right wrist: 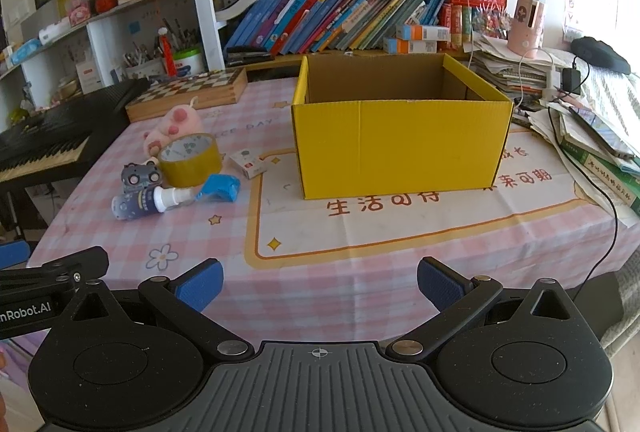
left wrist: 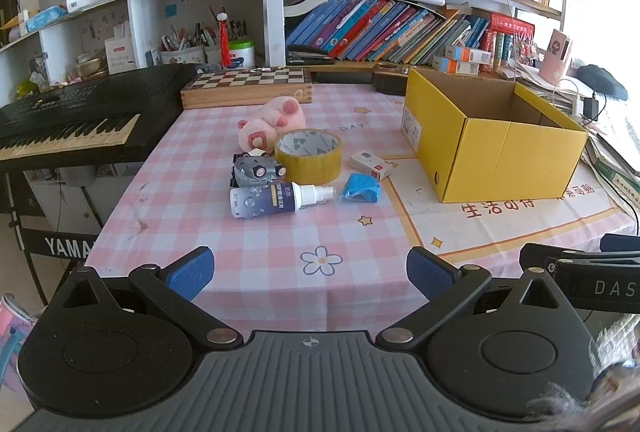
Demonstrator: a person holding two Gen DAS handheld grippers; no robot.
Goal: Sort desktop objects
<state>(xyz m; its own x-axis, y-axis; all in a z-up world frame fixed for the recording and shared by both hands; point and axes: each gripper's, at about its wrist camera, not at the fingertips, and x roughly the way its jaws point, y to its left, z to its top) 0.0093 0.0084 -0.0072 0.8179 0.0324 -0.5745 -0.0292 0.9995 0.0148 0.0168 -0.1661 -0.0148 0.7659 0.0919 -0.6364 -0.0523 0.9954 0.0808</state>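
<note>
Your left gripper (left wrist: 310,274) and right gripper (right wrist: 320,284) both stand wide, nothing between the pads, at the table's (left wrist: 260,272) near edge. Items — spray bottle (left wrist: 276,199), blue wad (left wrist: 359,188), toy car (left wrist: 258,170), tape roll (left wrist: 308,154), small carton (left wrist: 370,165), pink plush (left wrist: 272,122) — cluster mid-table. The yellow box (right wrist: 400,148) sits open toward the right edge.

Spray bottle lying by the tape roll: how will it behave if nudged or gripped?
The spray bottle lies on its side and looks round, so a nudge probably rolls it. The smooth body may slip; grip across its middle. Probably light for its size.
</note>
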